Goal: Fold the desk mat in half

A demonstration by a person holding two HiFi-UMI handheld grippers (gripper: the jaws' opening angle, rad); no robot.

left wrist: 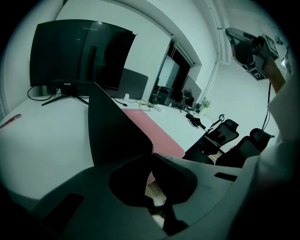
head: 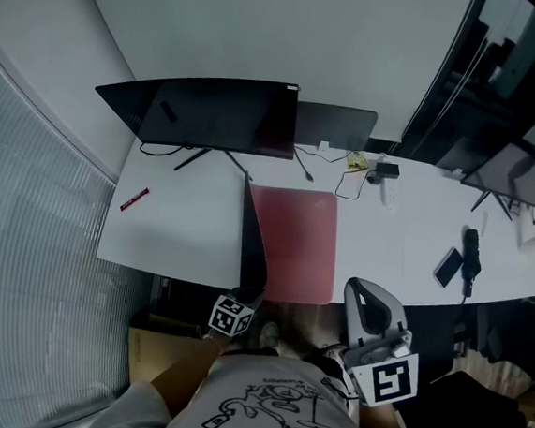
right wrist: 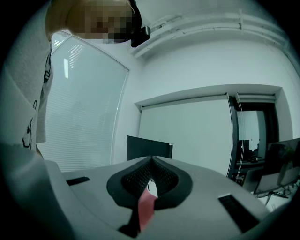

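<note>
desk mat: the pink desk mat (head: pixel 295 244) lies on the white desk (head: pixel 175 242), in front of the big screen (head: pixel 216 114). its left side is lifted and stands up, so the black back (left wrist: pixel 115 131) shows.
left claw: the left claw (left wrist: pixel 151 155) is pinching the near edge of the lifted side, at the desk's front edge.
right claw: the right claw (right wrist: pixel 151 159) is pressed together and points out flat, up in the air, well apart from the mat. a small pink bit (right wrist: pixel 147 209) sits behind its tips. i cannot tell what it is.
cubes: each claw has a cube (head: pixel 393 380) with black and white squares.
writing: there are tiny letters under the big screen (left wrist: pixel 70 83), too small to read. the person's shirt (head: pixel 272 411) has a black drawing with letters, also too small to read.
other things: a red stick (head: pixel 134 199) lies on the left of the desk. a phone (head: pixel 449 266) lies on the right.
</note>
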